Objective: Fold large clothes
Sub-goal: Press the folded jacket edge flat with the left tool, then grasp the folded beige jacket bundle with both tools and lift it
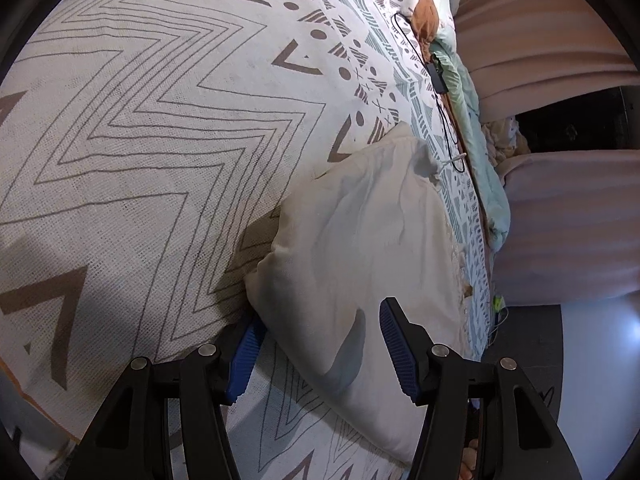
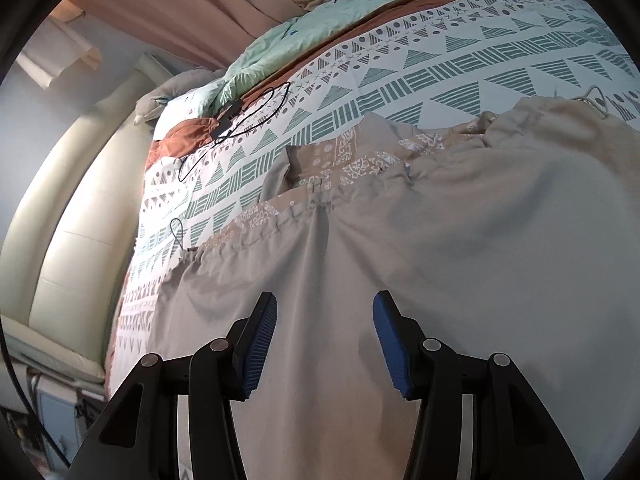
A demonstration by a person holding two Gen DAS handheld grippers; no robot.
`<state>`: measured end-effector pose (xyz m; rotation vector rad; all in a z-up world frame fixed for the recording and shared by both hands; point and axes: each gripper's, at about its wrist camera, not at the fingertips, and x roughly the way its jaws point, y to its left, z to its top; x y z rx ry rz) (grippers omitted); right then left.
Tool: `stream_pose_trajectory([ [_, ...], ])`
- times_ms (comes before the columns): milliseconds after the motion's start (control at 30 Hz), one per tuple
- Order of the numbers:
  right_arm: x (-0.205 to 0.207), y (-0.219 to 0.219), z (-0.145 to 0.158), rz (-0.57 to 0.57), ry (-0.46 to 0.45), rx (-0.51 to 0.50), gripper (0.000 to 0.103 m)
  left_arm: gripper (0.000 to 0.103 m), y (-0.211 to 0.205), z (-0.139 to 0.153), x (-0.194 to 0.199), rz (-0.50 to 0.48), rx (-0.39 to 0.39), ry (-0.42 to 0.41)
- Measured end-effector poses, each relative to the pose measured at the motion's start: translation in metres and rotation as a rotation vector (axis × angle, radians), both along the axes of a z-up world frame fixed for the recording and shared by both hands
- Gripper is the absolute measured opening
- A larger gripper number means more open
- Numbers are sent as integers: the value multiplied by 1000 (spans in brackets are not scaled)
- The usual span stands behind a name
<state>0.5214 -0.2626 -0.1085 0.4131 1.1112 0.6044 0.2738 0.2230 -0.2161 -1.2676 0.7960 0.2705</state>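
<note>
A large beige garment [image 2: 460,248] lies spread on the bed, its gathered waistband [image 2: 256,228] and patterned inner lining [image 2: 340,166] toward the far side. My right gripper [image 2: 325,344] hovers low over the plain cloth, open, with nothing pinched between its blue pads. In the left wrist view the same pale garment [image 1: 360,240] shows as a folded, puffy strip running away from me. My left gripper [image 1: 320,354] stands open astride its near end. The cloth lies between the fingers and the pads do not press on it.
The bedspread [image 1: 140,140] carries zigzag and triangle patterns. A black cable with a small black box [image 2: 232,118] lies near the far edge, beside a mint quilt [image 2: 304,40]. Pink curtains [image 1: 560,220] hang beyond the bed. A cream padded bed frame [image 2: 72,220] stands left.
</note>
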Motion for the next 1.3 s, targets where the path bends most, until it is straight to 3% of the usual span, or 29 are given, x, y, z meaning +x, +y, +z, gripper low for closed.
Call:
stream_pose_trajectory([
  [200,-33,-5,13,26,-24,-45,51,59,4,-2,12,-14,34,-7],
  [333,-62,-4,19,64,-53,-64,51,41,9,-6,9,-6,19,0],
  [500,-100,4,9,102,-43,-110,51,30,10,-5,3,-17,19,-22],
  [567,-113,7,18,110,-71,-121,51,21,8,-3,3,-23,16,-33],
  [667,-132,10,31,109,-118,-137,51,16,5,9,3,-42,42,-53],
  [967,-160,25,1,133,-63,-242,51,14,-2,37,10,-93,60,-143],
  [1100,-160,37,-18,172,-42,-304,34,13,-4,51,16,-117,49,-193],
  [1300,-146,43,-30,160,-35,-309,31,13,-11,71,23,-131,54,-233],
])
